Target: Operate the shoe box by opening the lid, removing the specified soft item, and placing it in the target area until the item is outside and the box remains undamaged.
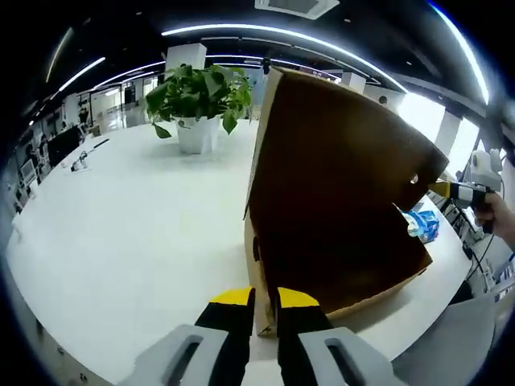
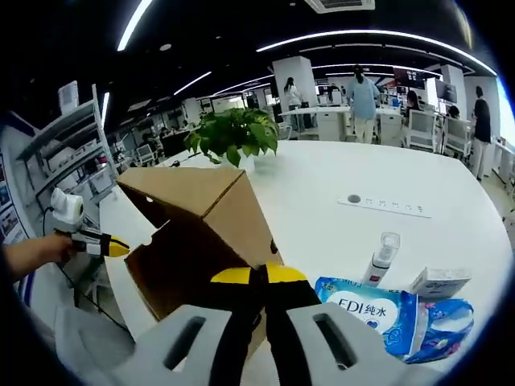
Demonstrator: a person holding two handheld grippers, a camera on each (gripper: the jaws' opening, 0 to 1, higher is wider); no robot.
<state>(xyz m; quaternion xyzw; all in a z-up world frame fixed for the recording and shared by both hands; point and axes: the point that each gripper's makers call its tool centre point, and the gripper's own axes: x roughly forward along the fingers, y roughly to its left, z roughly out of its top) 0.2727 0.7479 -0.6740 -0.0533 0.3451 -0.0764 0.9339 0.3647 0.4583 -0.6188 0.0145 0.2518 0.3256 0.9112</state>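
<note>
White table; bears tilted cardboard shoe box, lid raised. Potted plant behind. Blue wipes pack beside box. Left gripper clamped on box corner; right gripper pinching box edge.

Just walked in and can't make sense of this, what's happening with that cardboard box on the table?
A person is working a brown box on a white table with two handheld grippers. The left gripper is closed on the box's near bottom edge, and the right gripper is closed on another edge. The box stands tipped up, lid not visibly open yet. A blue wipes pack, a small bottle and a plant sit nearby.
</note>
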